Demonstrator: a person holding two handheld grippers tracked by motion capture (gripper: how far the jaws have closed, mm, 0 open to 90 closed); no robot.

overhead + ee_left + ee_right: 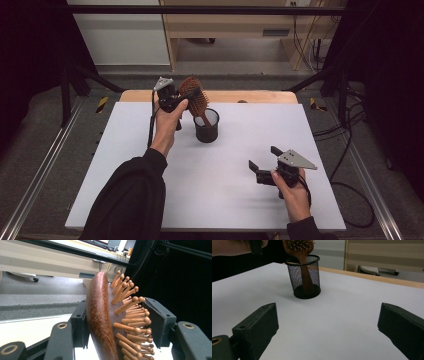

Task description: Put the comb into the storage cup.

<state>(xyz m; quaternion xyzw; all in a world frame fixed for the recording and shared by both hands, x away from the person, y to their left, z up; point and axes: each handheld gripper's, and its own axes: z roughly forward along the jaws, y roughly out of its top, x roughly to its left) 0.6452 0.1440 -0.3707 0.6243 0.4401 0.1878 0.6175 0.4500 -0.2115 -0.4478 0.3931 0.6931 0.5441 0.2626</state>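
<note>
A brown wooden hairbrush (196, 102) stands tilted with its handle down in a black mesh cup (206, 127) at the back middle of the white tabletop (225, 200). My left gripper (189, 94) is shut on the brush head (100, 315): one pad lies against its smooth back, the other against the tips of the pins. In the right gripper view, the handle (305, 277) reaches the bottom of the cup (297, 282). My right gripper (263, 158) stands open near the front right, nothing between its jaws (327, 322), pointing toward the cup.
A wooden table edge (250, 96) runs behind the white surface. Metal rails (30, 190) flank the table on both sides, and cables (350, 165) trail on the floor at the right. A light wooden cabinet (230, 30) stands beyond the table.
</note>
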